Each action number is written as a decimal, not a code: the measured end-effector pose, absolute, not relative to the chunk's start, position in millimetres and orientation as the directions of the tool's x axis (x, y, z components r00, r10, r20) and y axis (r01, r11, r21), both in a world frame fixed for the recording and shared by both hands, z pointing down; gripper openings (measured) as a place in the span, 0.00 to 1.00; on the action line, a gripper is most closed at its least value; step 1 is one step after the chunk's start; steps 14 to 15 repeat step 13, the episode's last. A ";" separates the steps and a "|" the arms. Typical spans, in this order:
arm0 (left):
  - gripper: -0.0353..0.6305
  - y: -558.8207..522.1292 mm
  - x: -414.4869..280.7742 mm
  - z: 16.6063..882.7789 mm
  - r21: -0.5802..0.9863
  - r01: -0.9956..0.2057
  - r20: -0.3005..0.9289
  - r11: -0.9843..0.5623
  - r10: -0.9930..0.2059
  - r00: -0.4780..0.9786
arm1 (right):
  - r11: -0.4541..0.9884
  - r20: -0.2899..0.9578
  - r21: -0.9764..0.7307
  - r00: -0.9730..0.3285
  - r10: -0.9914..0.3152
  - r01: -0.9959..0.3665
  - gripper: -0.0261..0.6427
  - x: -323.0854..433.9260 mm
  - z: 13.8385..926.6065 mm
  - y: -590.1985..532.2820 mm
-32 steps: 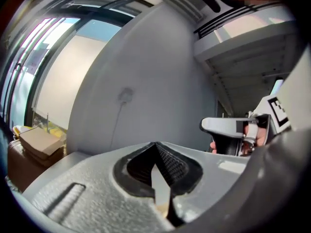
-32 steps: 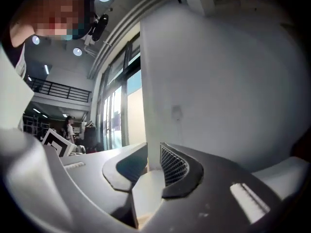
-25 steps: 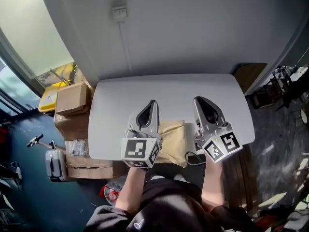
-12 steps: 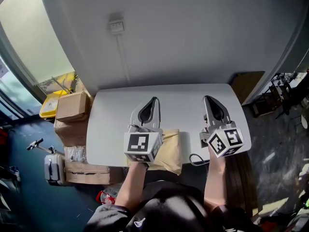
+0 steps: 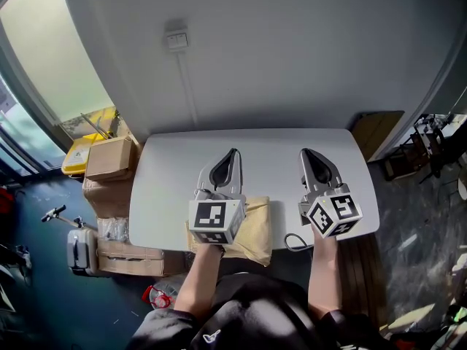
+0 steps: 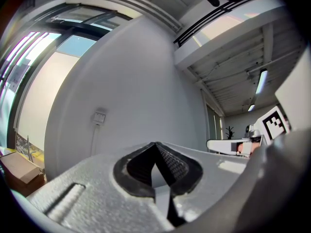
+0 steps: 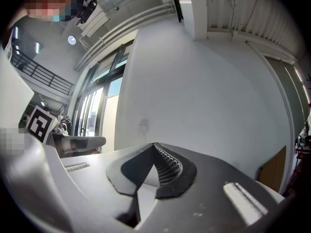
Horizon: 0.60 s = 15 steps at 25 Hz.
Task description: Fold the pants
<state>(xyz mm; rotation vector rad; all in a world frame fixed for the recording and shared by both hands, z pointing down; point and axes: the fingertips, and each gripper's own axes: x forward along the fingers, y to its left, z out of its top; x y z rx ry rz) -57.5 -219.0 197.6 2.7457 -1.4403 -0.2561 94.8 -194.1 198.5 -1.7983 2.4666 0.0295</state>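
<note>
Left hand-held gripper (image 5: 232,156) hovering, jaws pressed together, gripping nothing. Right hand-held gripper (image 5: 306,156) likewise pinched closed, empty. Pants (image 5: 257,228) lying as tan folded bundle at lower centre, on near edge of surface (image 5: 171,173), behind both tips, partly under left one's body. Left nearer, right apart. Long axis unclear. Gripper views showing only wall (image 6: 121,81); head view alone showing pants.

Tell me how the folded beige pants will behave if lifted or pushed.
The pants look like soft folded cloth, so lifted by one edge they would probably droop and unfold. Pushed across the smooth table, they would likely slide or bunch. Their near edge seems to overhang, so they might slip off.
</note>
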 end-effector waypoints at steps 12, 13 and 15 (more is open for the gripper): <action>0.06 -217.5 -38.6 207.4 0.107 -0.818 -0.109 -0.565 -0.825 0.555 | 0.320 -0.057 -0.028 -0.318 -0.946 -0.947 0.05 105.7 207.2 -192.7; 0.06 -217.2 -36.5 207.8 0.108 -0.818 -0.108 -0.565 -0.825 0.555 | 0.319 -0.055 -0.028 -0.317 -0.947 -0.947 0.05 107.6 207.1 -192.4; 0.06 -217.2 -36.5 207.8 0.108 -0.818 -0.108 -0.565 -0.825 0.555 | 0.319 -0.055 -0.028 -0.317 -0.947 -0.947 0.05 107.6 207.1 -192.4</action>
